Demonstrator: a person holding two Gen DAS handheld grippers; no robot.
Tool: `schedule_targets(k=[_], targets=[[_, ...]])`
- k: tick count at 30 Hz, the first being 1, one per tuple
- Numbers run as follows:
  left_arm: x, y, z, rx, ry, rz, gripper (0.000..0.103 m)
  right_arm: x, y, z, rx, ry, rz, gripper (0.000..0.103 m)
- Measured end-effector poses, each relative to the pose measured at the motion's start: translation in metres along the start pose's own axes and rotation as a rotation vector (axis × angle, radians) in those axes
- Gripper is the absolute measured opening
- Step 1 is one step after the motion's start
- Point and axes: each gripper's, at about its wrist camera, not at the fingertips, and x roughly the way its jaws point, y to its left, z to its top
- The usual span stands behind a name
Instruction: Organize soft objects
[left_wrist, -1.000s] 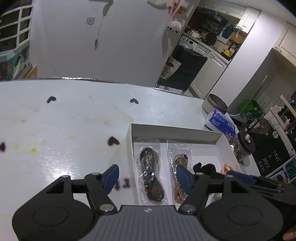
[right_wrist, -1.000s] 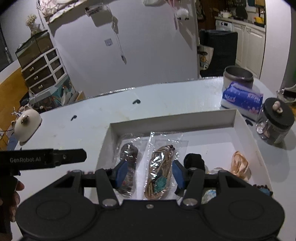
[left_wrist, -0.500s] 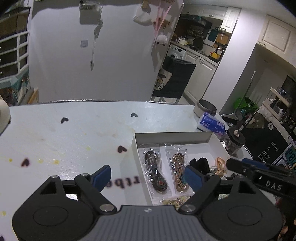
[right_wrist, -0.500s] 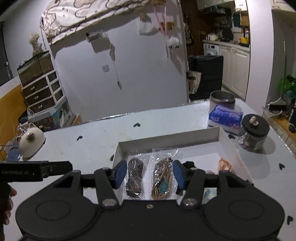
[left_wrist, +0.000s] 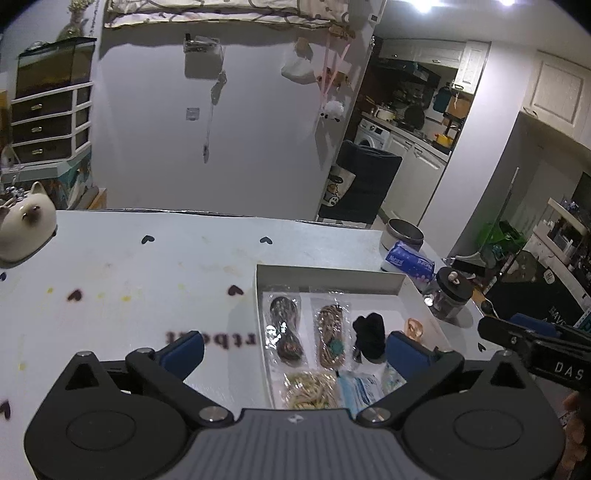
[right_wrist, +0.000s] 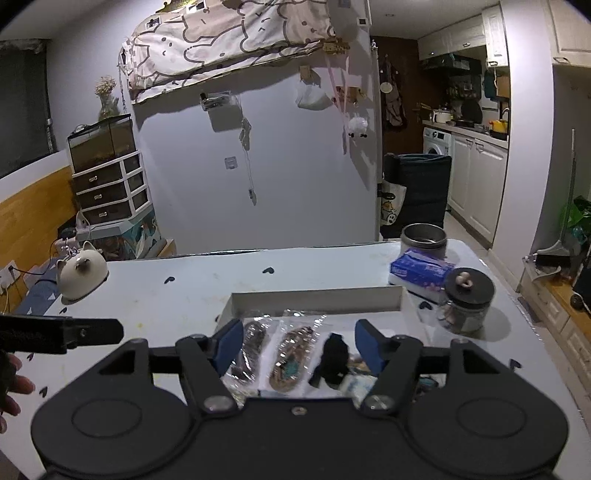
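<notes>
A white shallow box (left_wrist: 325, 275) (right_wrist: 314, 297) lies on the table and holds soft items: a dark bundle in a clear bag (left_wrist: 282, 330) (right_wrist: 249, 347), a brown bundle in a clear bag (left_wrist: 330, 332) (right_wrist: 291, 354), a black soft piece (left_wrist: 369, 334) (right_wrist: 334, 356), a pale orange piece (left_wrist: 413, 326), a yellow bundle (left_wrist: 310, 386) and a light blue packet (left_wrist: 356, 387). My left gripper (left_wrist: 291, 356) is open and empty, raised above the box's near left corner. My right gripper (right_wrist: 301, 347) is open and empty, raised above the box's near side.
On the white table (left_wrist: 147, 273) stand a cat-shaped cream lamp (left_wrist: 24, 230) (right_wrist: 81, 273) at the left, and a metal tin (right_wrist: 423, 236), a blue tissue pack (right_wrist: 421, 271) and a dark-lidded glass jar (right_wrist: 465, 301) at the right.
Both grippers have risen and pulled back from the box, so much more of the table and room shows. Both stay open and empty.
</notes>
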Motion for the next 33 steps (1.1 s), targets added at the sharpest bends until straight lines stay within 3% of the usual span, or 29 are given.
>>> schedule_targets(k=[11, 17, 23, 33], targets=[[-0.038, -0.038, -0.045, -0.019, -0.038, 0.050, 0.103, -0.046, -0.035, -0.026, -0.034, -0.011, 0.003, 0.091], [-0.049, -0.065, -0.064, 0.084, -0.035, 0.145, 0.103, -0.065, -0.043, -0.037, -0.048, -0.025, -0.007, 0.101], [-0.057, -0.074, -0.075, 0.082, -0.032, 0.114, 0.103, -0.076, -0.053, -0.050, -0.044, -0.010, -0.003, 0.103], [-0.069, -0.083, -0.085, 0.071, -0.056, 0.123, 0.103, -0.088, -0.060, -0.059, -0.033, -0.016, -0.008, 0.103]])
